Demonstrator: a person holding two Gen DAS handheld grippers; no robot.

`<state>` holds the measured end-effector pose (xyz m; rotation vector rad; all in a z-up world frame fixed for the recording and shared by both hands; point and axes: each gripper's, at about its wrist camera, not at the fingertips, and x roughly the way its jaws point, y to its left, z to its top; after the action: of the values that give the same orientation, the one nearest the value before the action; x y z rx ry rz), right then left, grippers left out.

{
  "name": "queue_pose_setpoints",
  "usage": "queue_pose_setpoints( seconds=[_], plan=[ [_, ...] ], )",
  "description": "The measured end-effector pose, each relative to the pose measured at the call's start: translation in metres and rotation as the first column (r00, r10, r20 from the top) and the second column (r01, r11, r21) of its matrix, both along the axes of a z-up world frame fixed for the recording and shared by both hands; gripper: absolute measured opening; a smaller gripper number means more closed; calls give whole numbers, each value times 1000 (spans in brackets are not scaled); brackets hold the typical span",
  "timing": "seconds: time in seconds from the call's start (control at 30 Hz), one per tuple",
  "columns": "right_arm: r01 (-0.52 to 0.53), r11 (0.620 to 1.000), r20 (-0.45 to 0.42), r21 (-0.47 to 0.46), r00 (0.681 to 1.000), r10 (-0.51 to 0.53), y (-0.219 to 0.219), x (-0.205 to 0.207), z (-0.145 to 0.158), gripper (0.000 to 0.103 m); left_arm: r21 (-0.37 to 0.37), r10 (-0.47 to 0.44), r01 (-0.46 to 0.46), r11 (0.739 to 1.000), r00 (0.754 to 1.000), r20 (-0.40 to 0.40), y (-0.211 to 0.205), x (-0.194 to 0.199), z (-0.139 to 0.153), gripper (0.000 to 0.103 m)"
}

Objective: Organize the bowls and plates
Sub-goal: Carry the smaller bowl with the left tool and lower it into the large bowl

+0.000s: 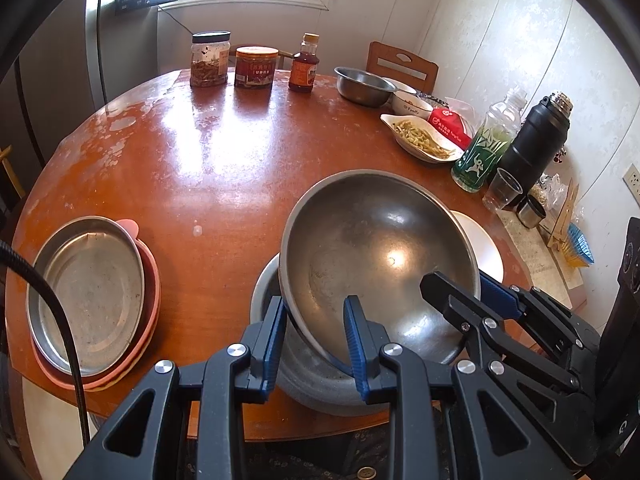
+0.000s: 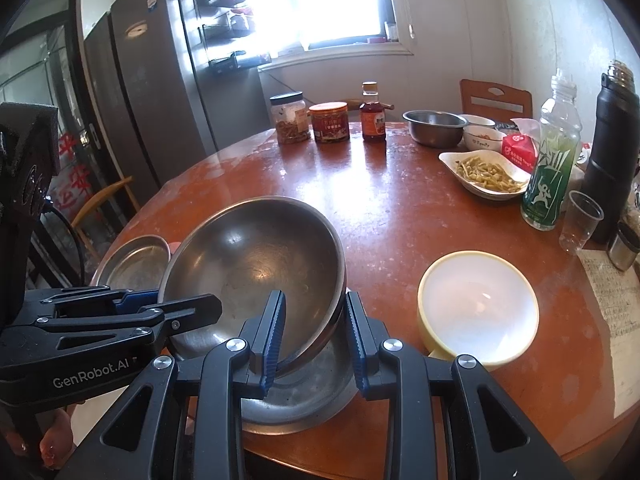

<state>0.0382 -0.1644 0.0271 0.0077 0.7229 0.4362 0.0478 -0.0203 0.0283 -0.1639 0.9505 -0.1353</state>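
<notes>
A big steel bowl (image 1: 372,256) (image 2: 256,260) sits tilted inside a second steel bowl (image 1: 316,384) (image 2: 312,400) at the near table edge. My left gripper (image 1: 316,332) is open, its fingers astride the tilted bowl's near rim. My right gripper (image 2: 316,328) is open too, its fingers astride the rim on the other side; it also shows in the left wrist view (image 1: 456,292). A steel plate (image 1: 88,292) (image 2: 132,264) lies on a pink plate (image 1: 150,308) at the left. A cream bowl (image 2: 476,304) (image 1: 480,244) stands at the right.
On the round brown table (image 1: 224,168) at the back stand two jars (image 1: 209,60) (image 1: 256,68), a sauce bottle (image 1: 304,66), a small steel bowl (image 1: 362,86) and a dish of food (image 1: 420,138). A green bottle (image 2: 552,160), black flask (image 2: 612,152) and plastic cup (image 2: 580,220) stand right.
</notes>
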Motion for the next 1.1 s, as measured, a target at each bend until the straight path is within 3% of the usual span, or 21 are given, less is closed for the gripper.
queue_pose_setpoints(
  seconds=[1.1],
  plan=[
    [-12,1000,-62,-26,998,11,-3,-6,-33,32,51,-5,9,999,997,-74,-12,0,-37,29]
  ],
)
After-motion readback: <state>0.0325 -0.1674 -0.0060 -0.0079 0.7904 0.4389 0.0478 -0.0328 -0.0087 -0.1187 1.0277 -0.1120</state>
